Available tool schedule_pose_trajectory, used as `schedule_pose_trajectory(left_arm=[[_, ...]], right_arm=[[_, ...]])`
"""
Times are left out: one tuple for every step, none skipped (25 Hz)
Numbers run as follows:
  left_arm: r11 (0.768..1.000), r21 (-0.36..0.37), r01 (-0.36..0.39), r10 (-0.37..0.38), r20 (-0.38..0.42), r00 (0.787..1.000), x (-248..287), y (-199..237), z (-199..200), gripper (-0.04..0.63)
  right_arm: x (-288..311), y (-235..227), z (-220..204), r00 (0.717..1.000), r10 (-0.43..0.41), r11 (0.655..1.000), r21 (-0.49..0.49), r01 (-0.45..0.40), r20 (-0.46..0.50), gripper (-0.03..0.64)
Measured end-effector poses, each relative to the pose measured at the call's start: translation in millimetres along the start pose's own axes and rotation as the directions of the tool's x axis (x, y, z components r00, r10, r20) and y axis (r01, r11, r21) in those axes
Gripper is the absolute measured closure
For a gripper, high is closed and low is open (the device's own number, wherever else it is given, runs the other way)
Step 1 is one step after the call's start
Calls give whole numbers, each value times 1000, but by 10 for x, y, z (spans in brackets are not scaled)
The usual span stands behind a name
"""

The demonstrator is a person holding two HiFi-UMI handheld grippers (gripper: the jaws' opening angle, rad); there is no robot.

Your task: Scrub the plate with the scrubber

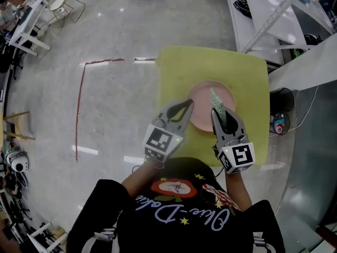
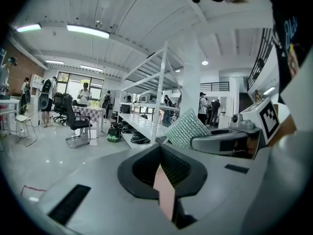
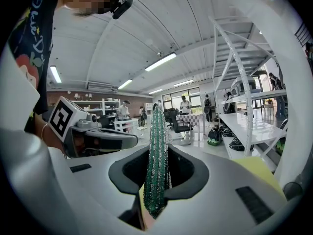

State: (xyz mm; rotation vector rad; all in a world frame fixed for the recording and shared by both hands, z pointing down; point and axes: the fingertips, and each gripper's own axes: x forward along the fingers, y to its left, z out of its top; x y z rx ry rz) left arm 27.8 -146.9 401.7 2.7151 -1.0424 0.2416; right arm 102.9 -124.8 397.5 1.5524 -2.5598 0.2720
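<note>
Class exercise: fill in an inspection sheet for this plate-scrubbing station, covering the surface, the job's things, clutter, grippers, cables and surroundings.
Surface: small yellow-green table standing on a pale, glossy floor.
Job's things: pink plate lies on the table; green glittery scrubber is held on edge over it.
Clutter: nothing seen on the table besides the plate.
Grippers: left gripper is shut on the plate's rim; right gripper is shut on the scrubber.
Cables: one thin cable runs on the floor to the right of the table.
Surroundings: red tape lines on the floor, white shelving to the right, chairs, people standing far off.
</note>
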Motion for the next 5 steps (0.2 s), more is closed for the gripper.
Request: schedule_pose_trajectory(left_arm=[[1000, 1, 2, -2, 0, 1000, 0, -4, 6, 594], [1000, 2, 4, -4, 0, 1000, -2, -4, 12, 594], [1000, 2, 6, -6, -1, 1000, -5, -3, 16, 594], [1000, 2, 9, -9, -2, 1000, -7, -1, 17, 594], [1000, 2, 12, -12, -4, 1000, -9, 1, 17, 594]], right_arm=[[1, 3, 2, 1000, 0, 1000, 0, 0, 0, 552], [4, 8, 8, 1000, -1, 1000, 0, 1, -1, 552], [8, 12, 15, 1000, -2, 1000, 0, 2, -1, 552], [13, 17, 21, 1000, -2, 1000, 0, 2, -2, 552], [17, 21, 28, 1000, -3, 1000, 0, 3, -2, 552]])
